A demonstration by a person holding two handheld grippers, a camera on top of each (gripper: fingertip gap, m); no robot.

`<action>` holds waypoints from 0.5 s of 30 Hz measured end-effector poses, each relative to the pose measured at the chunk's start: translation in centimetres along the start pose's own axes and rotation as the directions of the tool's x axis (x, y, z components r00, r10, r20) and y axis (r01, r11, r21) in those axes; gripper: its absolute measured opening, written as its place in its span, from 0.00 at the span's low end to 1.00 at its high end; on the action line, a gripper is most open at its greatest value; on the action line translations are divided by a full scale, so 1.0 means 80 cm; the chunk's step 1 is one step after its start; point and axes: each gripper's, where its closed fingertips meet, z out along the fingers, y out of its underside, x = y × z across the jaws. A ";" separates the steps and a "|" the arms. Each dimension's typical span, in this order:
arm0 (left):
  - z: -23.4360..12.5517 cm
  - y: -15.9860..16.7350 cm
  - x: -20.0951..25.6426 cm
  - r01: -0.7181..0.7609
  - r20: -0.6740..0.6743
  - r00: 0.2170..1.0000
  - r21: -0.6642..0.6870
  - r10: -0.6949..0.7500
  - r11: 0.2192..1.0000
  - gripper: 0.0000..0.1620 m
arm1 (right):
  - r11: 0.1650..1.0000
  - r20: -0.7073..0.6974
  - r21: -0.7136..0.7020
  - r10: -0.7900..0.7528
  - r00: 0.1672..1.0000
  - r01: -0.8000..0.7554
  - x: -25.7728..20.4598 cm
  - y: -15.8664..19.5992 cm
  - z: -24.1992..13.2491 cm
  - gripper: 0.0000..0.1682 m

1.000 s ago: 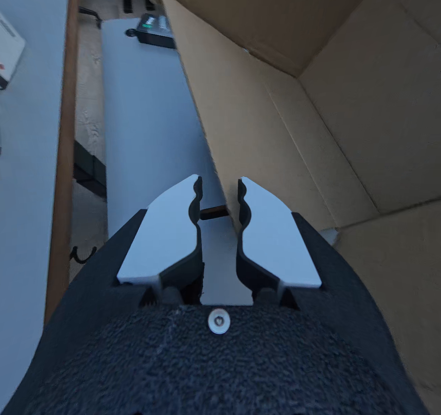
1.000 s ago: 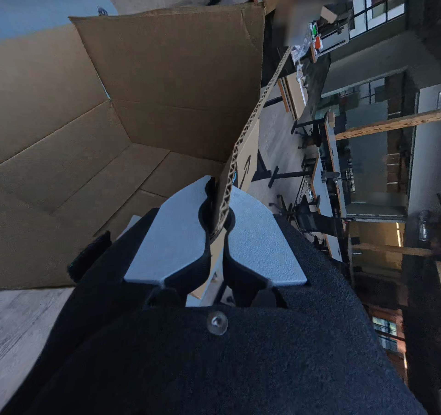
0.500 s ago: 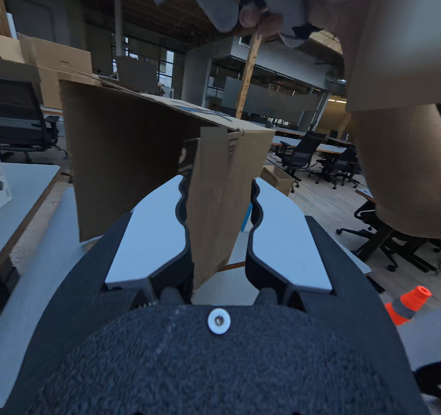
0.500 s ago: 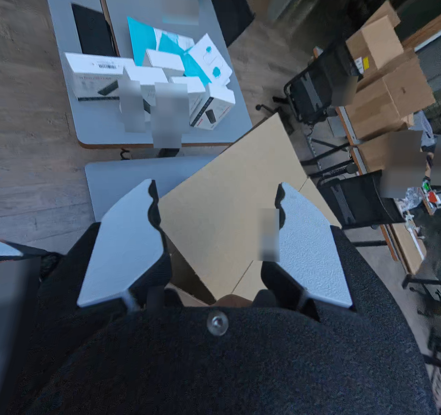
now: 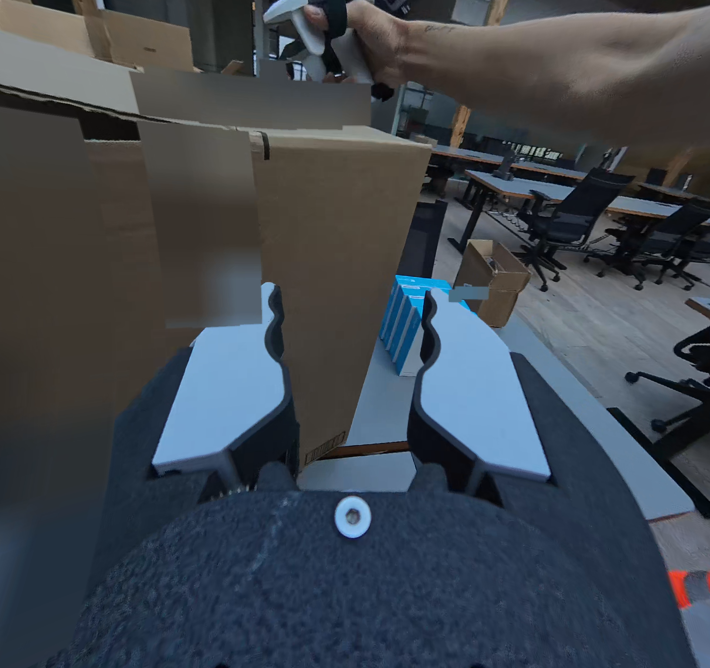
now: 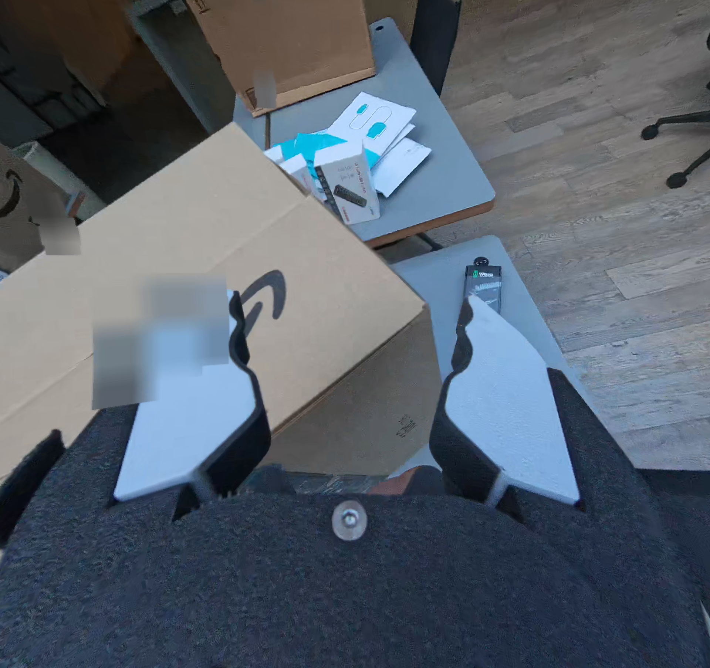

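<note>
We had both grippers' jaws spread wide w/ nothing gripped: left gripper (image 5: 349, 346) faced the cardboard box (image 5: 338, 265) side at 12 o'clock on the bench (image 5: 384, 400), right gripper (image 6: 351, 342) hung over its top, probably sizing it.

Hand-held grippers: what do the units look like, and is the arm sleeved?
Each hand-held gripper, left and right, has two flat white fingers with wavy black inner pads, on a dark textured body with a central silver screw. Seen from the left wrist view, the right unit has a white handle and black strap. The forearm is bare, without a sleeve.
</note>
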 end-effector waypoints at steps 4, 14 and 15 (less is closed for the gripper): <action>0.043 0.005 -0.047 0.000 0.198 0.980 -0.012 0.002 1.000 0.44 | 0.998 0.061 0.034 0.044 0.997 -0.046 0.055 -0.009 0.040 0.62; 0.032 -0.014 -0.223 -0.040 0.411 0.907 -0.124 0.088 0.991 0.36 | 0.967 0.265 -0.206 -0.095 0.960 0.152 -0.012 0.094 0.002 0.51; 0.033 -0.023 -0.247 -0.076 0.424 0.896 -0.149 0.133 0.986 0.33 | 0.966 0.250 -0.205 -0.104 0.963 0.158 -0.020 0.108 -0.020 0.51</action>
